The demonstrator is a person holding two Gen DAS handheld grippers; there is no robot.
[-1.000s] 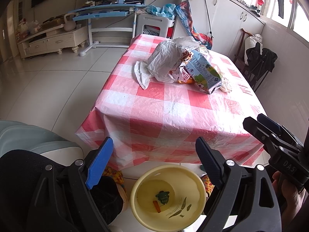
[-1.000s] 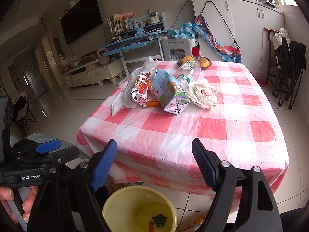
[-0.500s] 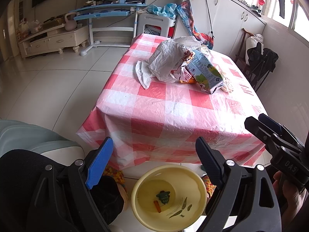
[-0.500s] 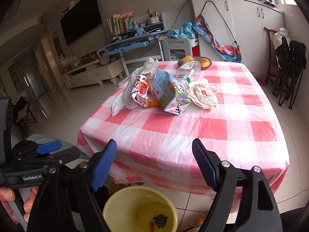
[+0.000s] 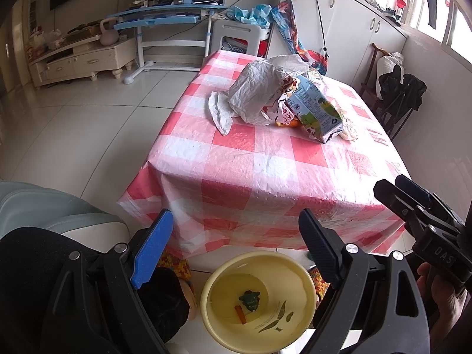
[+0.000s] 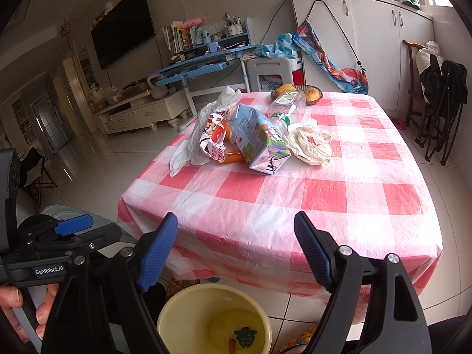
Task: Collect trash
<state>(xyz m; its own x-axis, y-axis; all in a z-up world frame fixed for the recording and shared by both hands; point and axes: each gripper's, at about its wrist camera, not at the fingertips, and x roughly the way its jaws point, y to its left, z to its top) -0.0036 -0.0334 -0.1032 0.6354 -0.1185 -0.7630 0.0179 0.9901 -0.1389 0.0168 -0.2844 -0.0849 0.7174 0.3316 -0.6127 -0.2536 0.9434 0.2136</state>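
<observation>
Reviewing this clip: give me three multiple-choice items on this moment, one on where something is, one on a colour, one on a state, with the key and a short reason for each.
1. Where is the round yellow plastic bucket?
A. On the floor at the near edge of the table
B. On the tablecloth beside the carton
C. On the blue desk

2. What colours is the checked plastic tablecloth?
A. Blue and white
B. Red and white
C. Green and yellow

3. What state is the left gripper in?
A. Shut on the carton
B. Shut on a bag
C. Open, with nothing between its fingers

Key:
1 A: both wrist views show the bucket low on the tiles, below the cloth's hanging edge.
2 B: red and white squares cover the whole table.
3 C: its fingers stand wide apart, and the light blue printed drink carton lies untouched in the pile on the table.
</observation>
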